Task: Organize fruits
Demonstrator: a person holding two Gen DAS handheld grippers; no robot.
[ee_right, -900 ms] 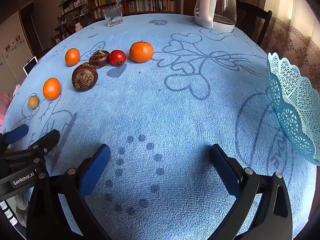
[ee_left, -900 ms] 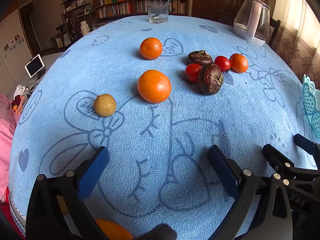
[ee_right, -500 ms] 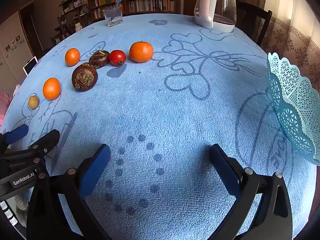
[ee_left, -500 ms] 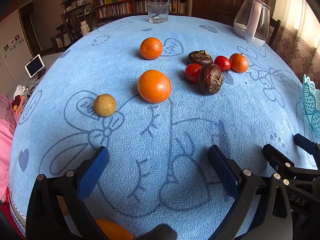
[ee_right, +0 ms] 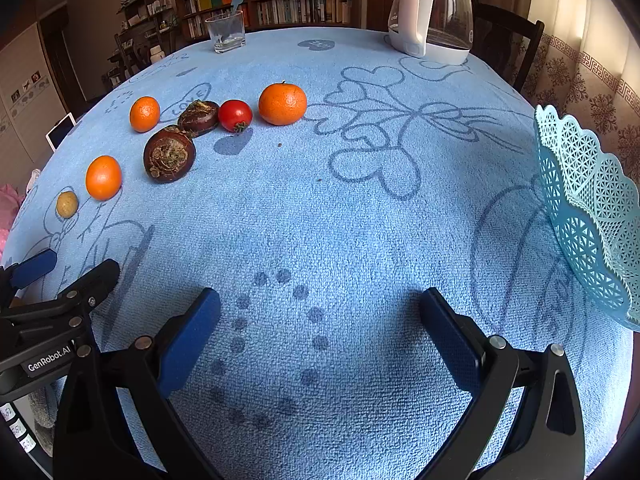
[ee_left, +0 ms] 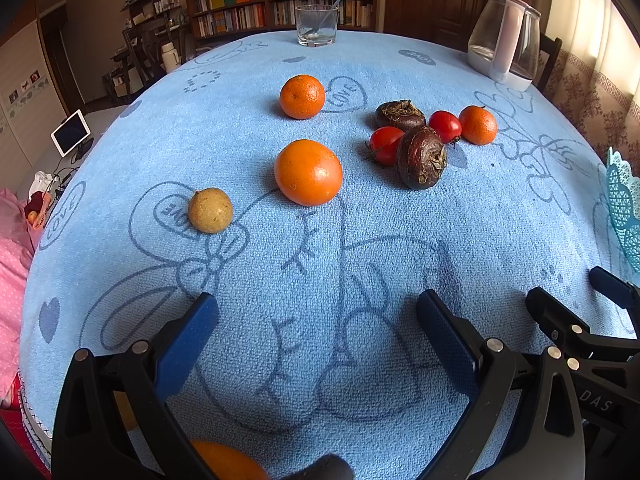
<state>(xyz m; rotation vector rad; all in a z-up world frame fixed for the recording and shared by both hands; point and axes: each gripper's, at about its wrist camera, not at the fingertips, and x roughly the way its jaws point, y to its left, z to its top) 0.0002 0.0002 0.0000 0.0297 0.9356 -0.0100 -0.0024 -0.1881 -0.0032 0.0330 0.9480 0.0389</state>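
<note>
The left tool gapes wide and empty; the nearest orange lies straight ahead, round, no long axis. The right tool is likewise wide, the basket on its right; the left is probably nearer the fruit.

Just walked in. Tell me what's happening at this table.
A person holds two grippers over a blue tablecloth, set to sort fruit. Both the left gripper and the right gripper are open and hold nothing. The fruit lies loose on the cloth: oranges such as the big one, red tomatoes, two dark round fruits and a small yellowish one. The teal lattice basket stands at the right; nothing shows inside it.
</note>
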